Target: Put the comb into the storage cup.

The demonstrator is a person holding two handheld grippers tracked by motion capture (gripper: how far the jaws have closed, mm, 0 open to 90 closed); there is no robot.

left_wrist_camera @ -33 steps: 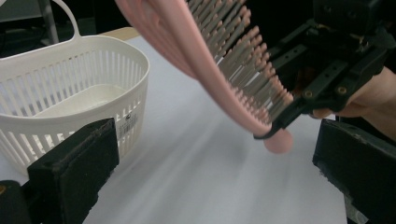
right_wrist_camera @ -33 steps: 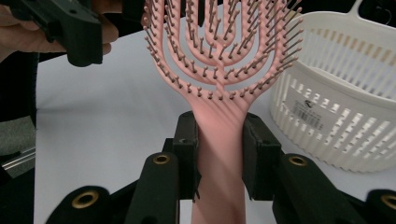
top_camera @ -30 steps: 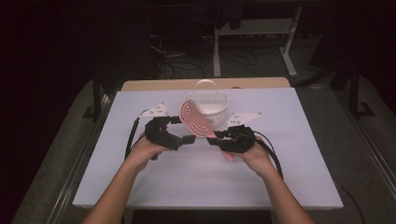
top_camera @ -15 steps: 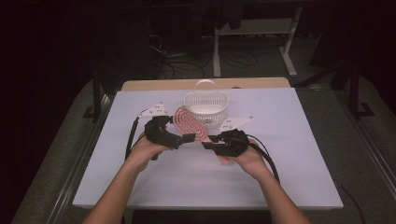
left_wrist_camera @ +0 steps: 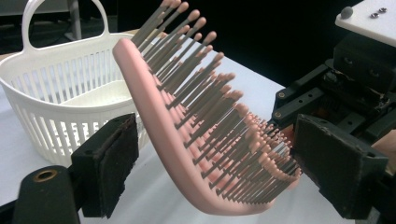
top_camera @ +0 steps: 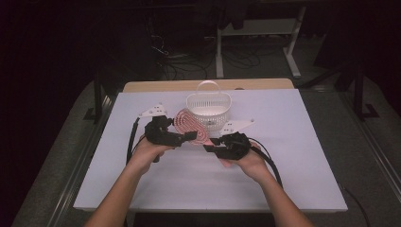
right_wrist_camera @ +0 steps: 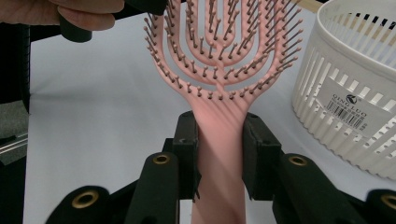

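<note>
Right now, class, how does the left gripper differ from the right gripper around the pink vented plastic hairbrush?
The right gripper is shut on the pink vented plastic hairbrush at its handle; the left gripper brackets the bristled head, its jaws just closing and not yet pressing. The right's jaws stand narrow, the left's wide. Both are black and hand-held.

We see bare white worktop (top_camera: 293, 179) open in front of and on both sides of the two hands. Just behind them the white slotted basket (top_camera: 208, 109) with its raised handle blocks the way, and the pink hairbrush (top_camera: 190, 126) slants up beside its wall.
</note>
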